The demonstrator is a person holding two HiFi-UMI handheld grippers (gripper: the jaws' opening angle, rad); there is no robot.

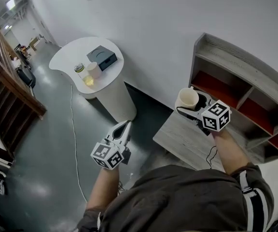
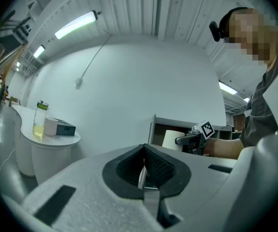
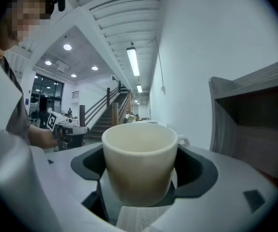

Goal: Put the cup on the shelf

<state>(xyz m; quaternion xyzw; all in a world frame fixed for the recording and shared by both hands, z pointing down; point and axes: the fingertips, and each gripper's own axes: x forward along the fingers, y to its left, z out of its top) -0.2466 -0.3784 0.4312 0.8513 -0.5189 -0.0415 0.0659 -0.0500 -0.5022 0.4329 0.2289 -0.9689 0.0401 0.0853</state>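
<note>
Even, bright indoor light from ceiling tubes point(image 3: 132, 61); fisheye-dark corners, perhaps slightly soft foreground jaws.

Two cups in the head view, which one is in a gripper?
The cream cup by the shelf, clamped in the fingers of the right gripper. The other cup stands on the round white table beside a jar.

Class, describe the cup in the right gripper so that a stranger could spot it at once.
Find the grey shelf against the white wall. Just before it, the right gripper holds a cream cup above a low wooden table. The other cup stands on the far round table; this one sits between jaws.
</note>
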